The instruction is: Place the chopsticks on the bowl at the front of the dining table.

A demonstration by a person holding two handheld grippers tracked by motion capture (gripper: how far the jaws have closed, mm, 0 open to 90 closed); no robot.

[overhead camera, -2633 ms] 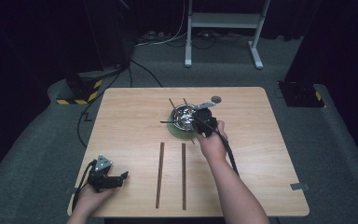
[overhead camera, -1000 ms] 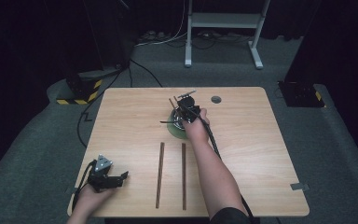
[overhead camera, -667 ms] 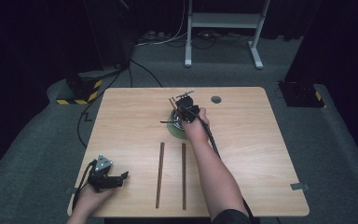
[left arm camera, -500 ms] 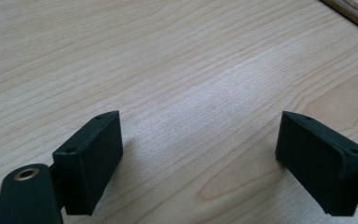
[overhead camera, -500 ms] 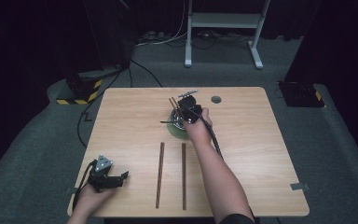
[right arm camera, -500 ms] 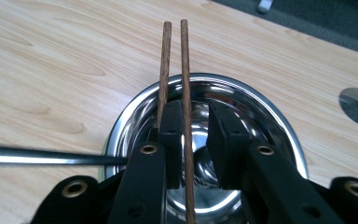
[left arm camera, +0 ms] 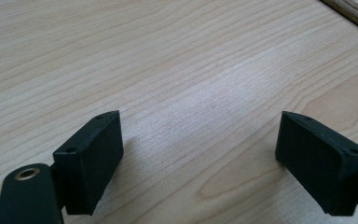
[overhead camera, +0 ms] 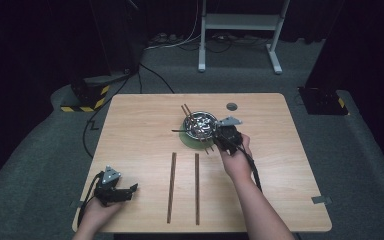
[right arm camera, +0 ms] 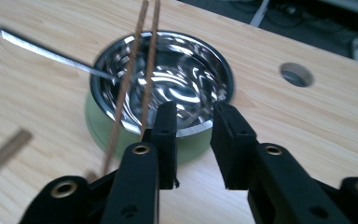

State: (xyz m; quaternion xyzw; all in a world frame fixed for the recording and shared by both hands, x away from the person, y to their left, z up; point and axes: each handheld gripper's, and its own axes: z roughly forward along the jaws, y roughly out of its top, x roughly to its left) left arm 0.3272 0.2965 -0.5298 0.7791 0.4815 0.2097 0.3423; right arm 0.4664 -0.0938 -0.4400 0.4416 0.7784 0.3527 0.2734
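Observation:
A shiny steel bowl (overhead camera: pixel 200 125) (right arm camera: pixel 182 88) sits on a green round mat (overhead camera: pixel 192 142) (right arm camera: pixel 98 126) at the far middle of the table. Two thin brown chopsticks (overhead camera: pixel 186 110) (right arm camera: pixel 130 79) lie across its rim, and a metal utensil handle (overhead camera: pixel 179 131) (right arm camera: pixel 46 53) sticks out to the left. My right gripper (overhead camera: pixel 220 136) (right arm camera: pixel 193 109) is just right of the bowl's near edge. Its jaws have just been opening and stand slightly apart with nothing between them. My left gripper (overhead camera: pixel 130 189) (left arm camera: pixel 198 140) rests open on the near left of the table.
Two long wooden strips (overhead camera: pixel 171 187) (overhead camera: pixel 197 187) lie side by side near the front middle; one strip's end (left arm camera: pixel 354 11) shows in the left gripper view. A round hole (overhead camera: pixel 231 106) (right arm camera: pixel 296 74) is in the table (overhead camera: pixel 290 165) behind the bowl.
My right gripper has let go of the chopsticks, which now rest across the bowl, and has drawn back toward the near right. The left gripper has not moved.

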